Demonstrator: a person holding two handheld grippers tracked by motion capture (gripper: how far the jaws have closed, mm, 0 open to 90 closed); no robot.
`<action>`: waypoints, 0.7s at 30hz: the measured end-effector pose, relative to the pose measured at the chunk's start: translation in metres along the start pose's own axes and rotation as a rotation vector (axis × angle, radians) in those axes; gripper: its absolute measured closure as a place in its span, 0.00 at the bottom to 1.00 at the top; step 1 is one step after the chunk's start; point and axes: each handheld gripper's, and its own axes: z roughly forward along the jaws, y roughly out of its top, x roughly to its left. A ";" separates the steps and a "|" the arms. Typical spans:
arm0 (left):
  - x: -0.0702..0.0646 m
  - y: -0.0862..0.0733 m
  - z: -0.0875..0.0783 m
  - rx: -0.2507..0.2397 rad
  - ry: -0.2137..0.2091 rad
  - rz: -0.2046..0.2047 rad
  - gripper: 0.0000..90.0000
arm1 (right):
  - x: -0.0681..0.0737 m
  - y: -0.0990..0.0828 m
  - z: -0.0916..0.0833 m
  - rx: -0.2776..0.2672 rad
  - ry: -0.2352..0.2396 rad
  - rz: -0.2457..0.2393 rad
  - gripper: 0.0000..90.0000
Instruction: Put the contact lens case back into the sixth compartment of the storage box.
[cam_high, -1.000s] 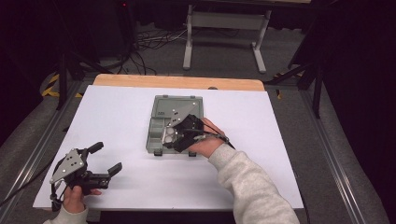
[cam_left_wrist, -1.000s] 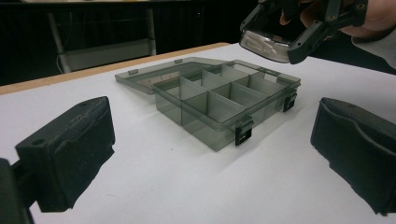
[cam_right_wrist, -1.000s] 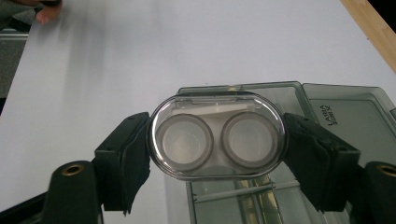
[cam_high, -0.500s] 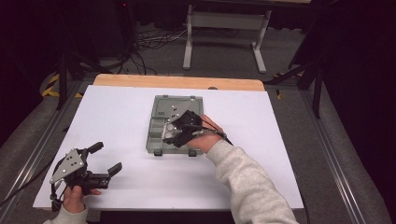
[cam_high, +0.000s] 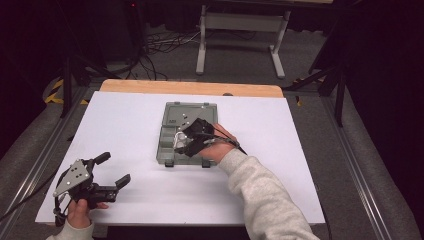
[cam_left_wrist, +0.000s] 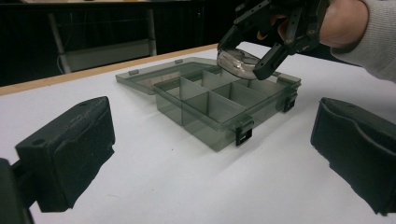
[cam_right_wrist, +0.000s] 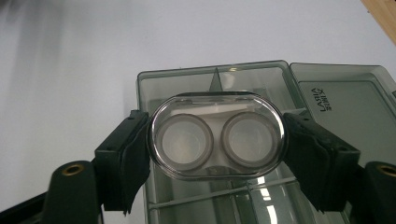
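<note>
Hovering over the open organiser box (cam_high: 172, 145), the right gripper (cam_high: 186, 142) clamps a clear oval lens case (cam_right_wrist: 216, 135) by its two narrow ends, one black pad on each. Case sits above the near compartments, not touching the dividers as far as the left gripper view shows (cam_left_wrist: 237, 63).

Edges and room: box lies mid-table on the white sheet (cam_high: 125, 115), its lid (cam_high: 192, 112) folded flat toward the far side, two black latches (cam_left_wrist: 244, 134) on the near wall. Wide bare sheet on every side of the box; wooden table edge (cam_high: 150, 86) runs along the far side, well apart from the lid. Left gripper (cam_high: 114, 170) rests near the front left corner, well apart from the box, jaws spread wide with nothing between them.

Orientation: case's long axis runs straight across from pad to pad; in the right gripper view its flat face with two round wells looks at the camera. From the left gripper view it tilts, one end lower, over the grid.

View differences: the right gripper view gives the wells and lettering moulded in the lid; the left gripper view gives the gap beneath the case and the compartment walls (cam_left_wrist: 205, 100); the high view gives the sleeve (cam_high: 265, 195) and the overall spacing.
</note>
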 end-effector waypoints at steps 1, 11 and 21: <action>0.000 0.000 0.000 0.000 0.000 0.000 0.00 | 0.000 0.000 0.000 0.000 0.000 0.000 0.29; 0.000 0.000 0.000 -0.002 -0.002 0.002 0.00 | 0.000 -0.002 0.008 0.039 0.011 -0.012 0.29; 0.001 0.000 0.000 -0.001 0.000 0.004 0.00 | -0.001 -0.005 0.014 0.075 0.011 -0.026 0.29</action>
